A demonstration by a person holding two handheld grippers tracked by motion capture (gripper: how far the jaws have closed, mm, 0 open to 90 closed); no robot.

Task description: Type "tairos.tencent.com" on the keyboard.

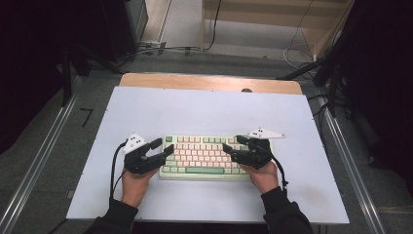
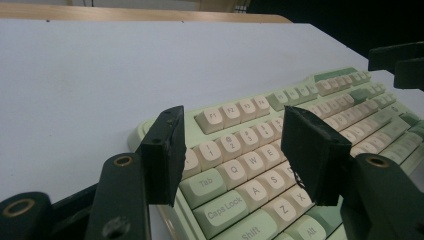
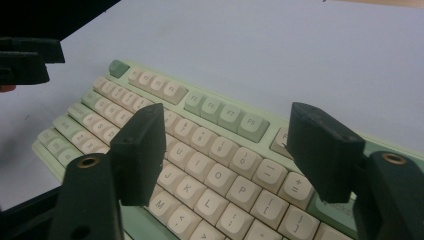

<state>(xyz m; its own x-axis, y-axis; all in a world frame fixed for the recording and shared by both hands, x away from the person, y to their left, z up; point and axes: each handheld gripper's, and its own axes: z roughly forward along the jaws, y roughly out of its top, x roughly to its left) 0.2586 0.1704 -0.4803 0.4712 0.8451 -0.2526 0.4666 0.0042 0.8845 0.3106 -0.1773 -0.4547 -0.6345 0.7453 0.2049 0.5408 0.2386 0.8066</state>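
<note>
High view: hovering over the keyboard (image 1: 204, 156), left gripper (image 1: 164, 147) at one end, right gripper (image 1: 233, 145) at the other, both spread, grasping nothing.
Left gripper view: fingers (image 2: 162, 152) splayed above Tab and the letter rows.
Right gripper view: fingers (image 3: 140, 150) splayed above K, L, P. Probably about to press or grip; needing to lower first.
</note>
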